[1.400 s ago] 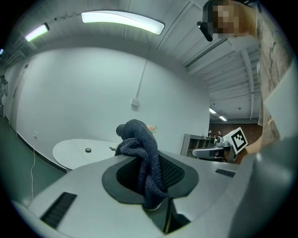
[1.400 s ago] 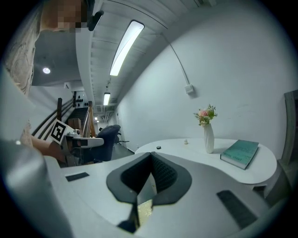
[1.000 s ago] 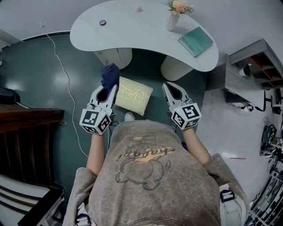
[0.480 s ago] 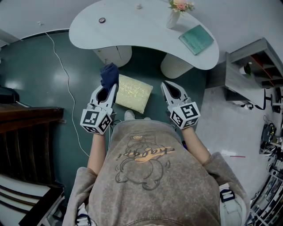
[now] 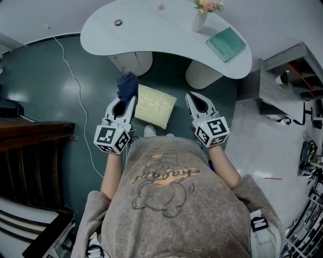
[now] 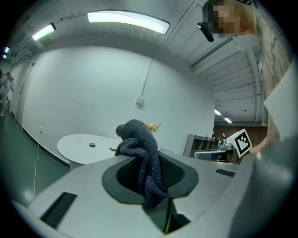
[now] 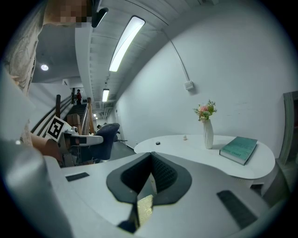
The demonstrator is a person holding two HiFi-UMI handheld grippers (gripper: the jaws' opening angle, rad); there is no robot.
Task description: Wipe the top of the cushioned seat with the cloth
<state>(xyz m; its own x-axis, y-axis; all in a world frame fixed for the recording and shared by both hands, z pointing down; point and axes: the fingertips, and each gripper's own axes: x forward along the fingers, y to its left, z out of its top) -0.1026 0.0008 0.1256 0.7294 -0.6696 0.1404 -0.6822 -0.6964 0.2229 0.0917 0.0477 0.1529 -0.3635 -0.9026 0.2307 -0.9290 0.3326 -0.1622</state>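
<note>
The cloth (image 6: 139,158), dark blue and bunched, is clamped in the jaws of my left gripper (image 5: 125,101) and spills up past their tips. In the head view it hangs just beside the left corner of the cushioned seat (image 5: 155,106), which lies on the floor (image 5: 60,85) between my two grippers. My right gripper (image 5: 194,98) has its jaws pressed together on nothing. Beyond, the desk (image 5: 151,30) carries a vase (image 5: 199,21) holding flowers (image 5: 206,6), with a book (image 5: 226,43) near it.

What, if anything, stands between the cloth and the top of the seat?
Nothing visible does. The cloth, clamped in the left gripper, is at the seat's left edge. The seat top is bare, and the right gripper is off to its right.
</note>
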